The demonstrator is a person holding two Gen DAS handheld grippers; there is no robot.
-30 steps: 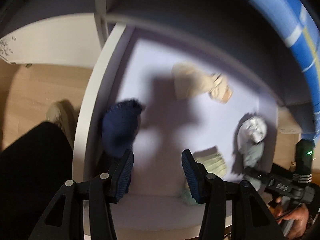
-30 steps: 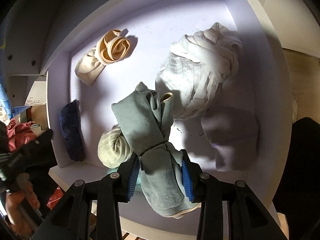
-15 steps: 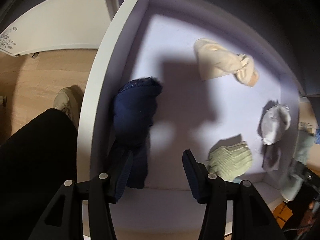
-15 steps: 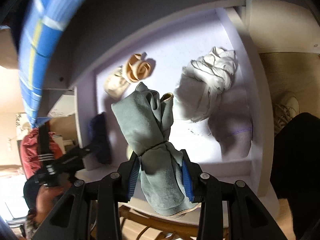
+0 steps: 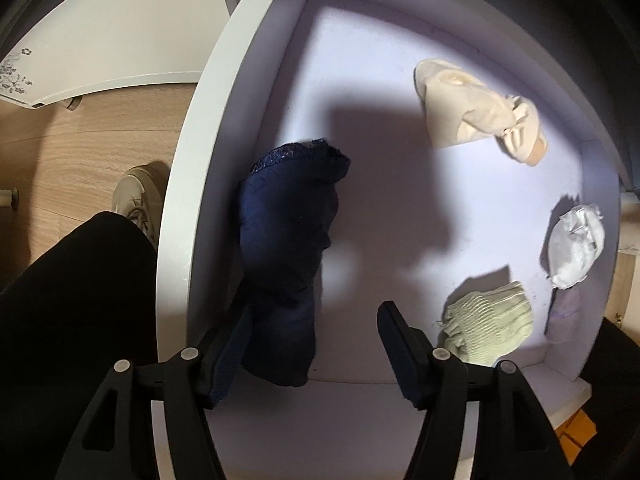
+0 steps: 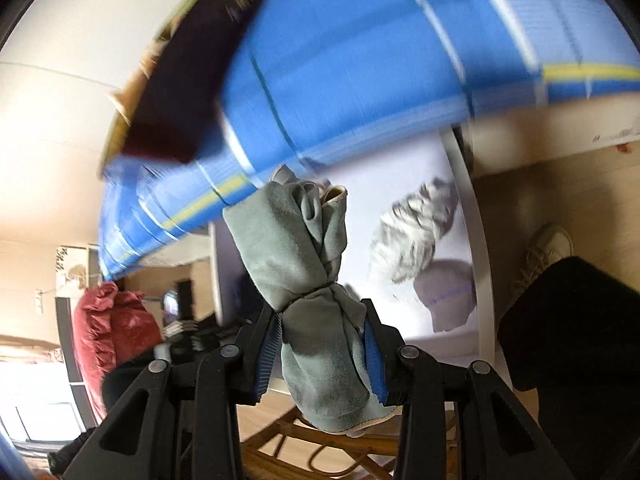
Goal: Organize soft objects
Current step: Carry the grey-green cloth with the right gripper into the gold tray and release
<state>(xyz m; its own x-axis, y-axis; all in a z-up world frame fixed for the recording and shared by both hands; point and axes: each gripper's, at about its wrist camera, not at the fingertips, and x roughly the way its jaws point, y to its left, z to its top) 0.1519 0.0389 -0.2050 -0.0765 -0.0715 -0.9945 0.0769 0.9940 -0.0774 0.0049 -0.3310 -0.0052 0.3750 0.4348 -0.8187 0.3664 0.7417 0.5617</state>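
Midway: right tongs [image 6: 322, 340] clamped on grey-green cloth bundle [image 6: 308, 280], left tongs [image 5: 316, 344] wide open, empty, straddling navy bundle [image 5: 288, 248]; several bundles left in drawer [image 5: 208, 152].

right gripper [image 6: 322, 344] lifted grey-green cloth [image 6: 308, 264] from drawer [image 6: 460, 168]

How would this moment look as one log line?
left gripper: open, at navy cloth bundle | right gripper: holding grey-green knotted cloth
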